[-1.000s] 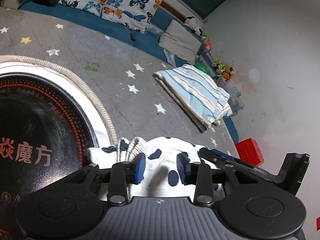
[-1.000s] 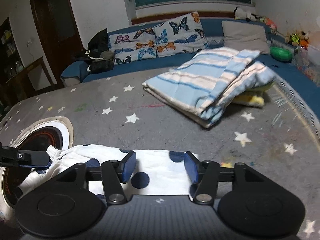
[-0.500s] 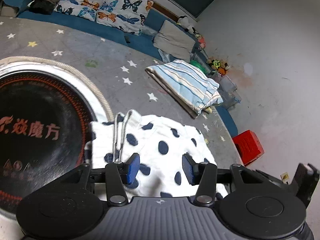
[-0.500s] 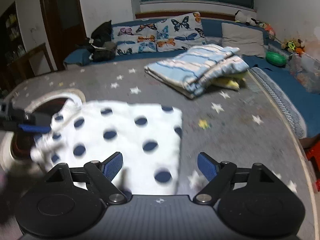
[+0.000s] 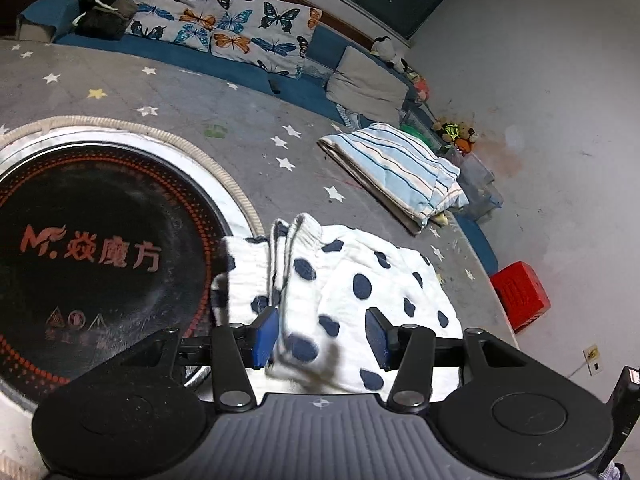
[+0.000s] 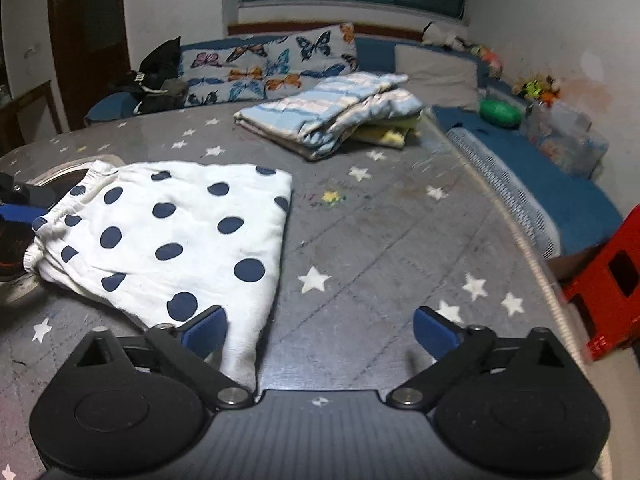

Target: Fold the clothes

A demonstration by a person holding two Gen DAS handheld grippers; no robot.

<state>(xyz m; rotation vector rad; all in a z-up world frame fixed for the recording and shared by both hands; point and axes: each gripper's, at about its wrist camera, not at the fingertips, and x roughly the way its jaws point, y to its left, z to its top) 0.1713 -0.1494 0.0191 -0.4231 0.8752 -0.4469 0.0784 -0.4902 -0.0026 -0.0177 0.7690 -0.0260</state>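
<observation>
Through my left wrist camera, my left gripper [image 5: 322,338] stands open over the polka-dot shorts [image 5: 360,280]; a blurred fold between its fingers hides whatever contact there is. The shorts overlap the round black cooktop [image 5: 100,240].

Through my right, my right gripper [image 6: 320,330] gapes wide, the shorts [image 6: 172,236] lying folded on the star-patterned mat [image 6: 380,240], their near corner just beside its left finger.
</observation>
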